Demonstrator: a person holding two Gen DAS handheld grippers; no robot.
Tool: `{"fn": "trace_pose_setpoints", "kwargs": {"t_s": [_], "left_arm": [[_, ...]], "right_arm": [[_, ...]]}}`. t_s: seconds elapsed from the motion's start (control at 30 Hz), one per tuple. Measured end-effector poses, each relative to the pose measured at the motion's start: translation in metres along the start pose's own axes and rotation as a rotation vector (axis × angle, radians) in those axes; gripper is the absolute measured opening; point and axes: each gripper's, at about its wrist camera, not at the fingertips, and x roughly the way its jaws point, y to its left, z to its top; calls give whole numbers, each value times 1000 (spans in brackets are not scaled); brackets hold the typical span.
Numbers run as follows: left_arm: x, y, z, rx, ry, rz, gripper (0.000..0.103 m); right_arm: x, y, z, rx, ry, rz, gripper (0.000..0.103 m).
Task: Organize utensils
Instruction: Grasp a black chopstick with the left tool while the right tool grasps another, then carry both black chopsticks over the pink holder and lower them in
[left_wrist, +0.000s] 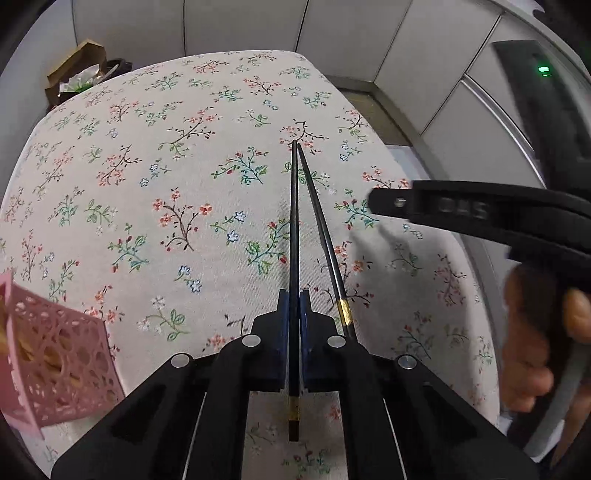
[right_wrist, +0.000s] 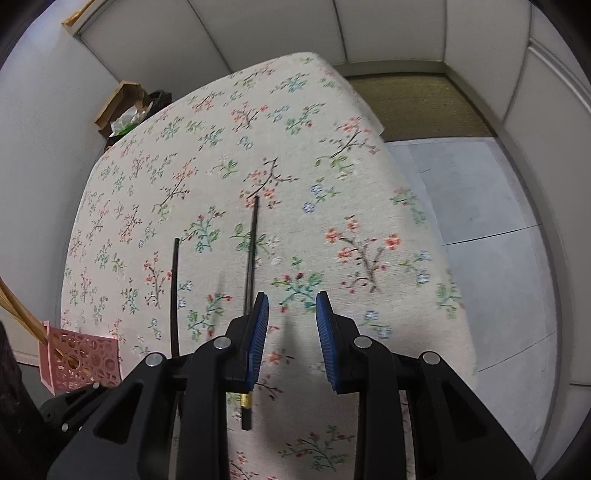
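My left gripper (left_wrist: 294, 295) is shut on a black chopstick (left_wrist: 294, 229) with a gold band near its end; the stick points forward above the floral tablecloth (left_wrist: 166, 166). A second black chopstick (left_wrist: 321, 236) lies on the cloth just right of it. A pink lattice utensil holder (left_wrist: 55, 369) with wooden chopsticks inside stands at the lower left. My right gripper (right_wrist: 291, 314) is open and empty above the cloth (right_wrist: 351, 184). The lying chopstick (right_wrist: 251, 254) is just left of its left finger. The held chopstick (right_wrist: 174, 295) shows further left.
The pink holder (right_wrist: 81, 362) sits at the table's left front edge. A brown paper bag (left_wrist: 77, 70) stands beyond the far left corner. Grey floor (right_wrist: 480, 206) lies right of the table edge. The right gripper (left_wrist: 443, 206) and the hand holding it show in the left wrist view.
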Motion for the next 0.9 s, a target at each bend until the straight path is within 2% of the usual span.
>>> {"fn": "trace_pose_setpoints", "kwargs": {"t_s": [0.23, 0.43, 0.5, 0.53, 0.57, 0.6, 0.73, 0.9], "left_arm": [[-35, -7, -11, -1, -54, -46, 5], [-60, -4, -17, -1, -102, -42, 5], [-67, -3, -18, 4, -119, -33, 5], [-69, -3, -18, 12, -126, -24, 5], [-71, -3, -18, 14, -129, -21, 5], [-73, -2, -19, 11, -129, -26, 5], [-81, -1, -19, 24, -154, -23, 5], [-91, -5, -19, 44, -194, -10, 5]], "right_arm": [[22, 20, 3, -48, 34, 8, 28], [32, 33, 12, -97, 10, -5, 28], [44, 36, 8, -135, 10, -59, 21], [45, 37, 7, -152, -5, -74, 11], [43, 39, 7, -171, -9, -71, 6], [39, 38, 9, -163, -10, -63, 6], [-12, 37, 22, -109, -137, 22, 5], [-44, 41, 21, -120, -213, 42, 5]]}}
